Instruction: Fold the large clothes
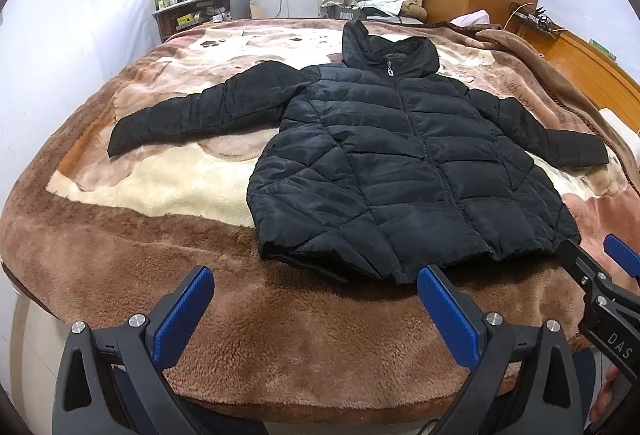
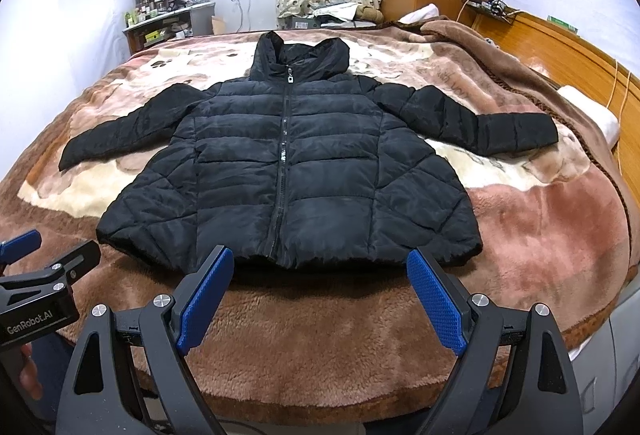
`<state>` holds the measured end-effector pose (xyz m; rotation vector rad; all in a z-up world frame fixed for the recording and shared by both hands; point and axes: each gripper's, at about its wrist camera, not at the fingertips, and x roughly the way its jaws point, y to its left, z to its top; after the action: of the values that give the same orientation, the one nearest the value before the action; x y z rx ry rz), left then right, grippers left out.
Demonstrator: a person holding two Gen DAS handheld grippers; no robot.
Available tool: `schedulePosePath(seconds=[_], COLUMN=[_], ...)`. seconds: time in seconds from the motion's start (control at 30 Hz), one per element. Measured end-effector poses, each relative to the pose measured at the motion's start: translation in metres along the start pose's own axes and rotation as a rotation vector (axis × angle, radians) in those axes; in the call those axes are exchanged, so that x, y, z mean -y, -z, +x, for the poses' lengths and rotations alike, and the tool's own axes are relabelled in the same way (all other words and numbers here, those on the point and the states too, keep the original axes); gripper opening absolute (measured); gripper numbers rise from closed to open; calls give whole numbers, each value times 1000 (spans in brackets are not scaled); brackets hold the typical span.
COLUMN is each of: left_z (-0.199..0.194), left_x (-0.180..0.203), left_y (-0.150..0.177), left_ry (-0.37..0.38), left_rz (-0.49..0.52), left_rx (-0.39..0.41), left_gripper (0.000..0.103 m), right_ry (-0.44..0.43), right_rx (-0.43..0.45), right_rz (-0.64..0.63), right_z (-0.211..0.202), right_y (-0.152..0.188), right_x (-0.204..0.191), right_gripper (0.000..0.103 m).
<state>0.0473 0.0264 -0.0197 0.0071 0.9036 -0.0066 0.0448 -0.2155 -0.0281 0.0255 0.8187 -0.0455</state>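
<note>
A black quilted hooded jacket (image 1: 400, 163) lies flat on the bed, front up, zipped, both sleeves spread out to the sides; it also shows in the right wrist view (image 2: 288, 171). My left gripper (image 1: 316, 299) is open and empty, held above the blanket just short of the jacket's hem, toward its left side. My right gripper (image 2: 320, 287) is open and empty, just short of the hem near the zip's lower end. The right gripper also shows at the right edge of the left wrist view (image 1: 600, 267).
A brown and cream plush blanket (image 1: 160, 275) covers the bed. A wooden headboard (image 2: 580, 51) runs along the right with a white pillow (image 2: 592, 115). A cluttered desk (image 1: 200, 7) and a curtained window stand behind the bed.
</note>
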Motion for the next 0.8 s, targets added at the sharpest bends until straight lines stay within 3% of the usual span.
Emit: schedulePosePath(seconds=[0.27, 0.53, 0.67, 0.73, 0.8], left_z=[32, 85, 122, 146, 163], left_x=[-25, -104, -153, -173, -195], left_y=[-31, -88, -110, -119, -123], left_ry=[-11, -76, -99, -123, -117], left_rz=[-42, -204, -258, -250, -307], left_rx=[24, 60, 18, -34, -60], left_gripper=[103, 103, 103, 103, 103], right_ry=[-59, -74, -98, -98, -97], right_rx=[24, 59, 106, 78, 71], right_rz=[-27, -33, -85, -141, -141], right_z=[26, 63, 82, 99, 115], right_y=[-24, -66, -89, -100, -111], right_x=[0, 7, 7, 2, 0], right_gripper=[89, 89, 89, 89, 89])
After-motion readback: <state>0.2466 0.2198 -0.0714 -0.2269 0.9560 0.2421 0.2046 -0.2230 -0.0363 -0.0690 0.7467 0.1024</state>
